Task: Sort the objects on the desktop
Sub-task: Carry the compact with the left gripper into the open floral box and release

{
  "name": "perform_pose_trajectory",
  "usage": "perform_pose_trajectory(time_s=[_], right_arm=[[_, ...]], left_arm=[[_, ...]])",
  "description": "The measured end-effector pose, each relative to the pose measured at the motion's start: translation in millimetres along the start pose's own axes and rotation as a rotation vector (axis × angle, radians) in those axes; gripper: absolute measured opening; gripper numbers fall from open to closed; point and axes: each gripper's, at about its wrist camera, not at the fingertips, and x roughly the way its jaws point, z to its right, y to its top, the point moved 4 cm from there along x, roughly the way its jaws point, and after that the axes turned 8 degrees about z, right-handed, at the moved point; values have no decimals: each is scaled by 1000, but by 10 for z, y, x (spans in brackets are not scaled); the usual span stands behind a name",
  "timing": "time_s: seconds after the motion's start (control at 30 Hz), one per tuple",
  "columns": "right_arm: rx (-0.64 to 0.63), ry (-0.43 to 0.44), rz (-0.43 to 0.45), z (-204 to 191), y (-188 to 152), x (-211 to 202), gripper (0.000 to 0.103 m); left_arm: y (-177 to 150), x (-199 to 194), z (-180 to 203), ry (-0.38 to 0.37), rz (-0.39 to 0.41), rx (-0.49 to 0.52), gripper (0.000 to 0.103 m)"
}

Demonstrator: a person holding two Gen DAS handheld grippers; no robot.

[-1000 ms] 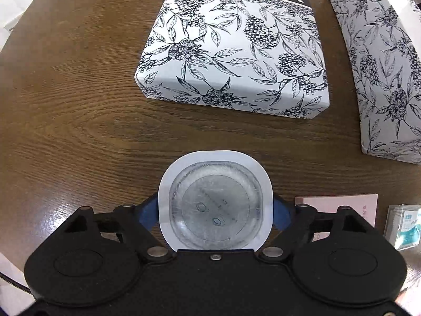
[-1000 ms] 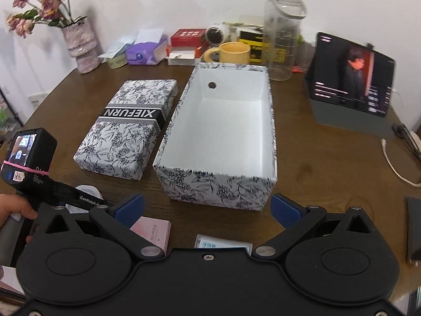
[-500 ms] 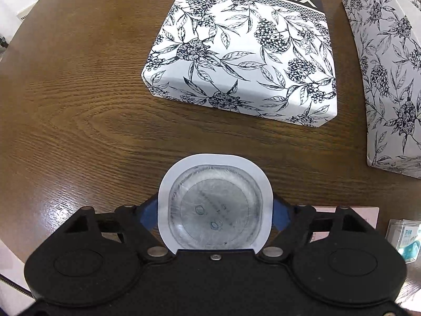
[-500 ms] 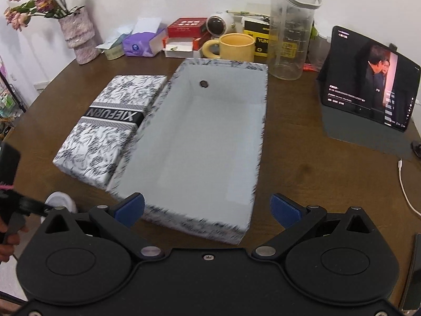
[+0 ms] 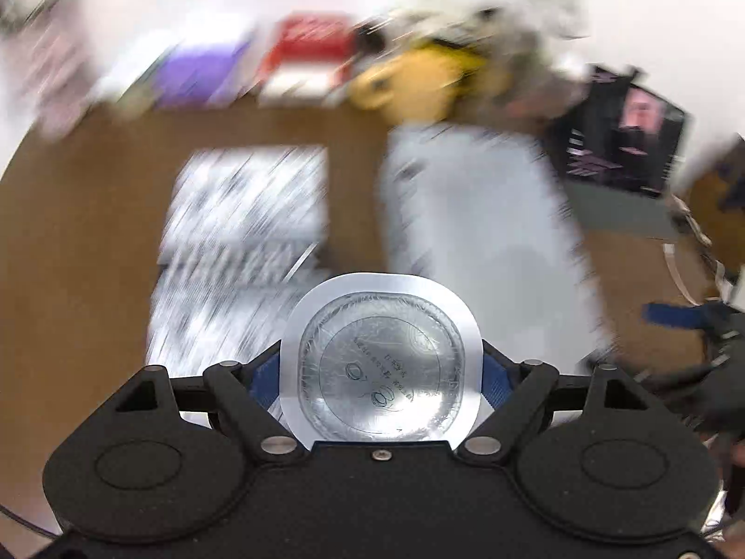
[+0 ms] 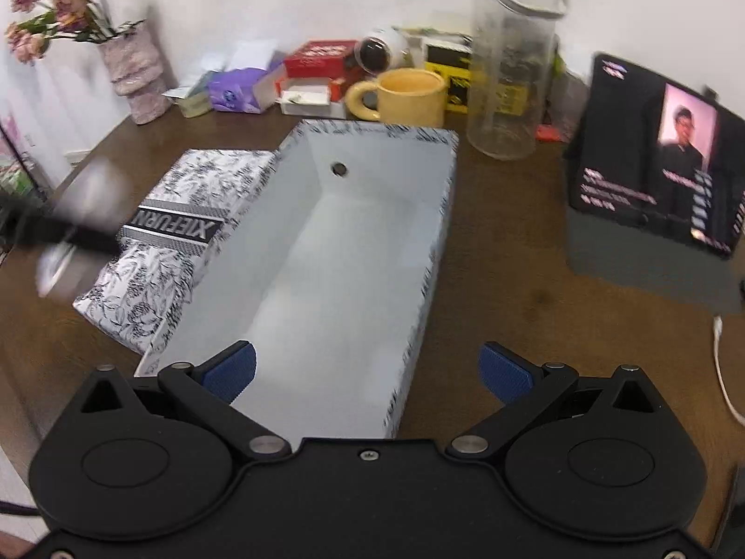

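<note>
The brown wooden tabletop [image 6: 503, 251] carries everything, with clutter pushed to its far edge against the wall, which leaves the middle free for sorting. In that middle stands the open patterned box [image 6: 326, 251], long side running near to far and its white inside empty, so it reads as the place where loose things are to go. Its matching lid [image 6: 186, 214] lies flat just left of it, touching or nearly touching its left wall, set aside so the opening stays clear. On the right a tablet [image 6: 661, 172] leans upright on its stand, well apart from the box. At the far edge stand a clear jar [image 6: 512, 56], a yellow mug [image 6: 405, 98] and a vase of flowers [image 6: 135, 74].

The right tongs [image 6: 368, 372] hang over the near end of the box, spread wide and holding nothing.

The left tongs [image 5: 381, 372] are clamped on a sealed round cup [image 5: 381, 363], its foil top facing the camera, the blue pads pressing its rim on either side. The blurred left view shows the box ahead and to the right, so the cup seems headed there.
</note>
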Motion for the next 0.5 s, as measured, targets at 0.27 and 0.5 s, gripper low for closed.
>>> perform_pose_trajectory(time_s=[0.27,0.5], right_arm=[[-99,11,-1,-24,50,215,103],[-129,15,-7,17,-3,362,103]], left_arm=[[630,1157,605,31,-56,266,80],[696,1795,723,70,-109,379,80]])
